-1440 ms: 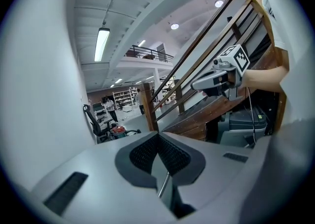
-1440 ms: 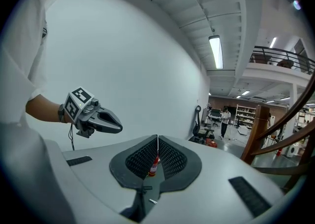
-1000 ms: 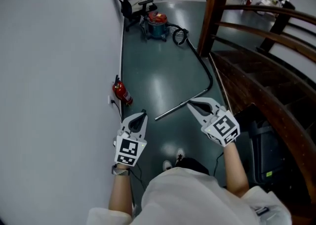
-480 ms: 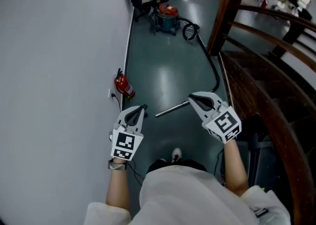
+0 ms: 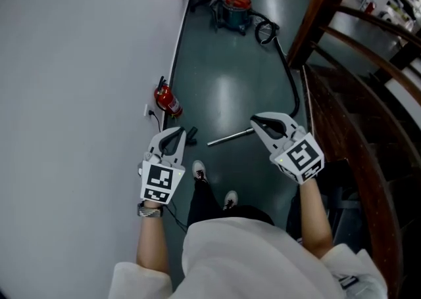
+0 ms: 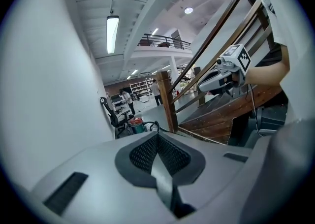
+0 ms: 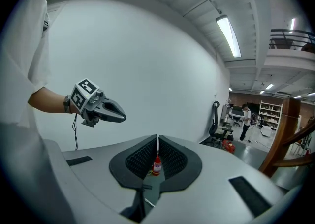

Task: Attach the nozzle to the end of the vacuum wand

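A person is holding the left gripper (image 5: 178, 131) and right gripper (image 5: 254, 120) out over a dark floor (image 5: 227, 91), both sets of jaws pressed together and gripping nothing. The metal vacuum wand (image 5: 230, 137) is lying on the floor between them, its black hose (image 5: 287, 68) trailing to the vacuum cleaner (image 5: 237, 8) at the far wall-side edge.

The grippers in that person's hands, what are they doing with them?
A person holds the left gripper and the right gripper out in front, both shut and empty. On the floor just ahead lies a metal vacuum wand, with a black hose running to a vacuum cleaner farther down the hall. A red fire extinguisher stands by the wall. Nothing is picked up yet.
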`<action>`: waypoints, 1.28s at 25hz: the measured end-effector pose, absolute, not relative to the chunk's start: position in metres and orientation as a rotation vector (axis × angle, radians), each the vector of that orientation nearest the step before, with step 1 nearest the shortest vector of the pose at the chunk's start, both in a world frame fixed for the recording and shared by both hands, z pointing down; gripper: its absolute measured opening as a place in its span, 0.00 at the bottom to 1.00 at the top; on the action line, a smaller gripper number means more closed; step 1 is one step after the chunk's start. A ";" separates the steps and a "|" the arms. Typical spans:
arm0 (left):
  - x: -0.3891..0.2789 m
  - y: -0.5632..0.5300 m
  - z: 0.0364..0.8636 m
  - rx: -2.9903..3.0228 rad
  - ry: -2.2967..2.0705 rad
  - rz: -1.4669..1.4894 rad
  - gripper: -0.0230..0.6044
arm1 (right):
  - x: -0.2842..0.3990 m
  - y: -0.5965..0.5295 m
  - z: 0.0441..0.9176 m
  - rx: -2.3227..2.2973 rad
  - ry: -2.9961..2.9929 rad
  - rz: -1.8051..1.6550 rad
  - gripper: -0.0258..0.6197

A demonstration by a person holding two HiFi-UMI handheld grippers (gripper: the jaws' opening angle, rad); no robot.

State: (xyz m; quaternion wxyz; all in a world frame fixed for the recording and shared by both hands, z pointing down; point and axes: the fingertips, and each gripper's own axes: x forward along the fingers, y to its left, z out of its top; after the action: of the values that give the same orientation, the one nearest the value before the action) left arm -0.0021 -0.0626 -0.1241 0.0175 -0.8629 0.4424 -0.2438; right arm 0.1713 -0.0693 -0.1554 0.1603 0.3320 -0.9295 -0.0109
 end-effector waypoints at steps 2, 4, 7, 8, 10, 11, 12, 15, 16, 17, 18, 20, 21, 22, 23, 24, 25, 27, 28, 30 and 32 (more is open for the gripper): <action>-0.008 -0.069 -0.115 -2.688 1.387 -0.775 0.04 | 0.167 -0.079 -0.146 0.930 -2.652 -0.016 0.09; -0.014 -0.077 -0.105 -2.697 1.398 -0.790 0.03 | 0.163 -0.091 -0.136 0.918 -2.644 -0.012 0.08; -0.021 -0.091 -0.086 -2.709 1.413 -0.815 0.04 | 0.157 -0.108 -0.120 0.906 -2.638 0.004 0.08; -0.023 -0.097 -0.081 -2.714 1.416 -0.818 0.03 | 0.155 -0.114 -0.113 0.902 -2.634 0.011 0.09; -0.026 -0.110 -0.068 -2.726 1.415 -0.812 0.04 | 0.149 -0.126 -0.098 0.895 -2.621 0.013 0.09; -0.027 -0.117 -0.061 -2.732 1.408 -0.810 0.04 | 0.147 -0.132 -0.090 0.895 -2.615 0.013 0.08; -0.028 -0.125 -0.054 -2.735 1.399 -0.812 0.04 | 0.145 -0.139 -0.081 0.896 -2.609 0.015 0.09; -0.029 -0.146 -0.031 -2.741 1.378 -0.824 0.03 | 0.142 -0.158 -0.054 0.897 -2.594 0.022 0.09; -0.031 -0.152 -0.023 -2.744 1.376 -0.826 0.03 | 0.140 -0.164 -0.045 0.897 -2.589 0.027 0.09; -0.035 -0.158 -0.015 -2.748 1.378 -0.826 0.04 | 0.138 -0.169 -0.037 0.896 -2.583 0.032 0.09; -0.039 -0.164 -0.007 -2.752 1.382 -0.823 0.03 | 0.136 -0.175 -0.028 0.894 -2.576 0.035 0.08; -0.048 -0.174 0.010 -2.760 1.391 -0.820 0.04 | 0.131 -0.185 -0.011 0.890 -2.564 0.032 0.08; -0.053 -0.178 0.020 -2.762 1.394 -0.823 0.04 | 0.129 -0.189 -0.003 0.889 -2.563 0.028 0.08; -0.057 -0.181 0.030 -2.763 1.395 -0.830 0.04 | 0.128 -0.193 0.006 0.890 -2.563 0.027 0.08; -0.060 -0.184 0.041 -2.764 1.396 -0.840 0.04 | 0.128 -0.196 0.015 0.893 -2.563 0.029 0.08; -0.063 -0.187 0.053 -2.767 1.398 -0.849 0.03 | 0.129 -0.199 0.026 0.899 -2.562 0.034 0.08; -0.066 -0.190 0.065 -2.772 1.401 -0.856 0.04 | 0.129 -0.202 0.037 0.905 -2.558 0.041 0.08; -0.074 -0.195 0.087 -2.786 1.408 -0.870 0.03 | 0.128 -0.208 0.059 0.912 -2.548 0.061 0.08; -0.078 -0.198 0.099 -2.793 1.412 -0.876 0.03 | 0.126 -0.211 0.071 0.911 -2.544 0.074 0.08; -0.083 -0.204 0.119 -2.807 1.417 -0.885 0.03 | 0.123 -0.216 0.092 0.902 -2.538 0.097 0.08; -0.083 -0.208 0.136 -2.816 1.417 -0.896 0.03 | 0.123 -0.219 0.110 0.890 -2.535 0.109 0.08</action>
State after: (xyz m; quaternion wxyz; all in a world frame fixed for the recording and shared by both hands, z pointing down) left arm -0.0826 -0.2078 0.1362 -0.0677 -0.8572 0.4314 -0.2728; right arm 0.1228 -0.2185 0.1097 0.2244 0.3225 -0.9187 0.0397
